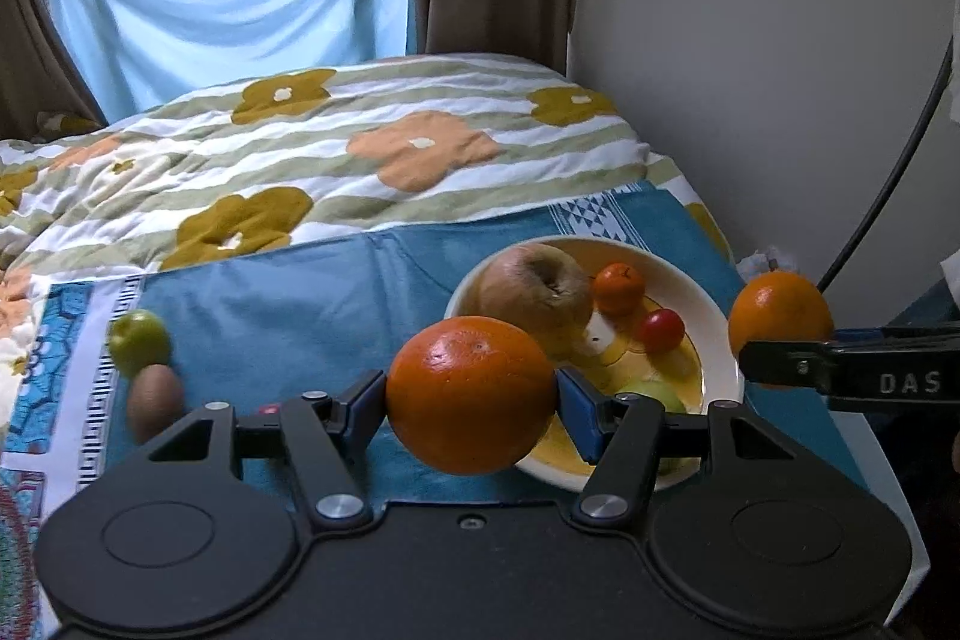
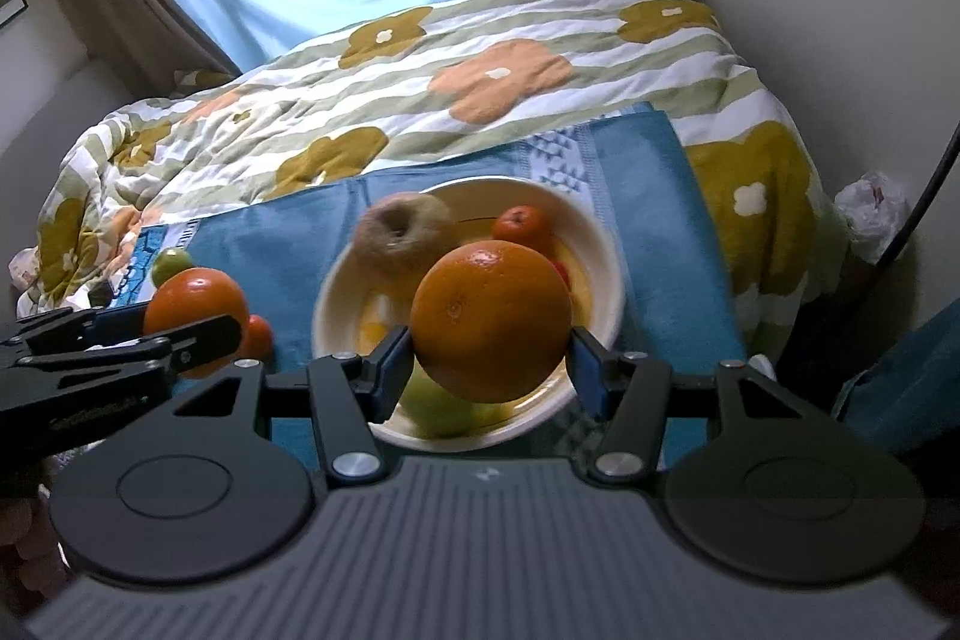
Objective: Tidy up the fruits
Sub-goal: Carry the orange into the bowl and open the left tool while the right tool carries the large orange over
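Note:
My left gripper (image 1: 471, 400) is shut on a large orange (image 1: 471, 394), held above the blue cloth just left of the white bowl (image 1: 717, 316). My right gripper (image 2: 491, 358) is shut on a second orange (image 2: 491, 313), held over the bowl's (image 2: 606, 244) near side; it shows at the right of the left wrist view (image 1: 780, 319). The bowl holds a brownish apple (image 1: 534, 289), a small tangerine (image 1: 618, 287), a red cherry tomato (image 1: 661, 331) and a green fruit (image 1: 657, 394). A green apple (image 1: 139, 340) and a kiwi (image 1: 155, 400) lie on the cloth at the left.
The blue cloth (image 1: 300, 316) lies over a bed with a flowered striped quilt (image 1: 360, 148). A wall (image 1: 780, 40) stands close on the right, with a black cable (image 1: 888, 184) along it. Curtains and a window are at the back. A small red fruit (image 2: 259, 337) lies by the left gripper.

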